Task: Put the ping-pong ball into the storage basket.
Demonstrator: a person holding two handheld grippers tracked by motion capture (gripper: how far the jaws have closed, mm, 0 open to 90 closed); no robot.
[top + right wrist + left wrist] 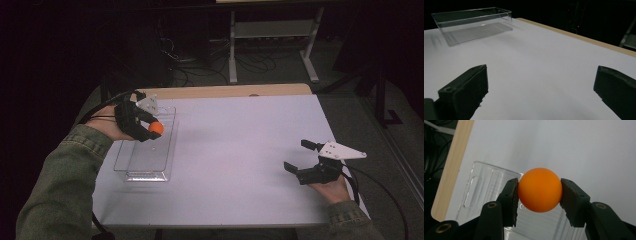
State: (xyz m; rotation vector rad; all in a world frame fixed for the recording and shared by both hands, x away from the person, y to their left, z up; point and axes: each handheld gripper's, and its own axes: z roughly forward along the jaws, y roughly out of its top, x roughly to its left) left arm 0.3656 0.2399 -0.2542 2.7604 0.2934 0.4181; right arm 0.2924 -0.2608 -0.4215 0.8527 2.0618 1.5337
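While the left gripper (150, 127) clamps the smooth orange plastic ball (540, 189) above the clear rectangular plastic bin (131, 173), risk: released from height, the ball bounces out. Right gripper (304, 158) idle, jaws spread wide, empty. Count: one ball, one bin, two grippers.

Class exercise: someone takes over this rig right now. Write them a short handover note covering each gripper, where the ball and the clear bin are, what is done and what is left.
Left gripper: shut on the orange ball, held above the clear bin at the table's left side.
Right gripper: open, holding nothing, over the bare white table at the right.
Done: ball picked up and brought over the bin.
Left: probably lower the ball and release it into the bin, which looks to have nothing in it.
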